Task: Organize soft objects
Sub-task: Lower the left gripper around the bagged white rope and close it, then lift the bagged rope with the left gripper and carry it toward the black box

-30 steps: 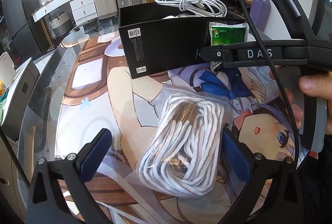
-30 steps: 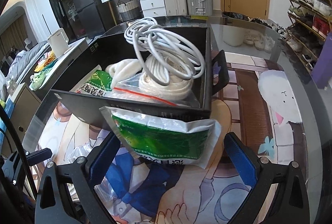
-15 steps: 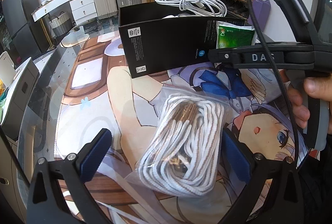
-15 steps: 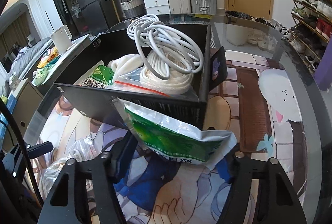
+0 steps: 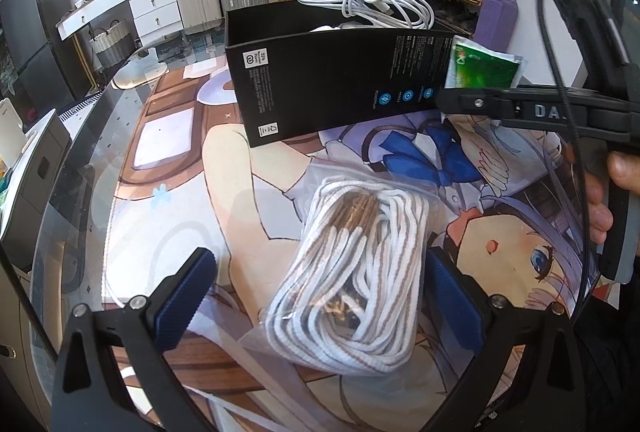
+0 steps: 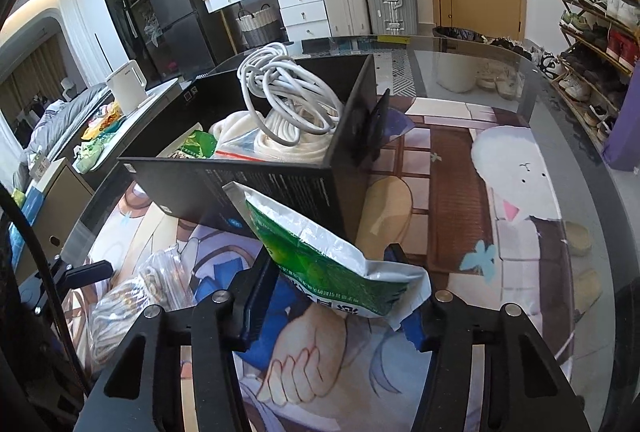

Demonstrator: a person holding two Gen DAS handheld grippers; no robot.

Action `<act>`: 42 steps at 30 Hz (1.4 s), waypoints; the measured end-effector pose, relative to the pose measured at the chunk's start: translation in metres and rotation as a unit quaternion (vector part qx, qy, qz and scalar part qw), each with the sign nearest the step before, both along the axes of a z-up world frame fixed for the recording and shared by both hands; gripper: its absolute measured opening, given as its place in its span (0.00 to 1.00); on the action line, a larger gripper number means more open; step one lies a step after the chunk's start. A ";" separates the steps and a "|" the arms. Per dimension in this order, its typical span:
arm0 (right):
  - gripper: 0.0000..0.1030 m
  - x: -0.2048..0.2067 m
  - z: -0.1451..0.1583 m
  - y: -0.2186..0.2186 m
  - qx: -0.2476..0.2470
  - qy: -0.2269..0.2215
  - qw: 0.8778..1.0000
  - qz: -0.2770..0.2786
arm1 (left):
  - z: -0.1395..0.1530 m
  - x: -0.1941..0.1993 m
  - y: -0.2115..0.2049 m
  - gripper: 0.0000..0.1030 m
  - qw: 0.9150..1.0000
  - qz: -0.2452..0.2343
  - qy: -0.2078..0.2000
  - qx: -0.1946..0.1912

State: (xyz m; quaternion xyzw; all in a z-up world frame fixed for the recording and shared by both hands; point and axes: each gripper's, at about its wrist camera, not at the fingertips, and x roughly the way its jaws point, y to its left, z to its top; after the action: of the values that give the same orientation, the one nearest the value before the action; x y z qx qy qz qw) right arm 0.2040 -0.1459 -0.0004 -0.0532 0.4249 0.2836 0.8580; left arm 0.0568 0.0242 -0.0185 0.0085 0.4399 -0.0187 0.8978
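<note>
A green and white soft packet [image 6: 320, 264] hangs tilted in front of the black box [image 6: 260, 188], near its right corner. My right gripper [image 6: 332, 288] has the packet between its jaws; they are closing and the pads press on its sides. The box holds a white cable coil [image 6: 280, 88], white rope and other bagged items. A clear bag of white and brown striped cords [image 5: 352, 280] lies on the printed mat between the fingers of my left gripper [image 5: 320, 300], which stands open. The packet [image 5: 484, 68] also shows above the right gripper's finger [image 5: 476, 102].
The glass table [image 6: 500, 72] carries a printed cartoon mat [image 6: 516, 192]. A person's hand [image 5: 600, 208] holds the right gripper's handle. Suitcases, drawers and a shoe rack stand beyond the table. A purple object [image 6: 624, 128] is at the table's right edge.
The right jaws have narrowed onto the green packet, which now tilts and sits a little higher by the box's corner. The left gripper and the cord bag have not moved.
</note>
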 end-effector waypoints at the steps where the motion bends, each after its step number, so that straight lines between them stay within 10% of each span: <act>1: 0.54 -0.003 0.001 -0.002 0.002 -0.002 1.000 0.002 | 0.000 0.000 0.000 1.00 1.000 -0.001 0.000 0.000; 7: 0.54 -0.013 0.008 -0.013 0.009 -0.012 1.000 0.010 | 0.001 -0.003 -0.004 0.98 1.000 -0.013 -0.003 -0.003; 15: 0.54 -0.019 0.017 -0.007 0.016 -0.022 0.999 0.023 | 0.010 -0.009 -0.011 0.51 0.999 -0.044 -0.019 -0.013; 42: 0.54 -0.037 0.047 -0.005 0.034 -0.062 0.996 0.055 | 0.047 0.004 0.005 0.48 0.997 -0.008 -0.072 -0.041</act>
State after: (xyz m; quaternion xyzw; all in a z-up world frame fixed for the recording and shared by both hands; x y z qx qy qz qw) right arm 0.1673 -0.1512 0.0466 -0.0646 0.3573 0.3414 0.8670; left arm 0.0605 0.0295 0.0285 -0.0231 0.3726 -0.0433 0.9267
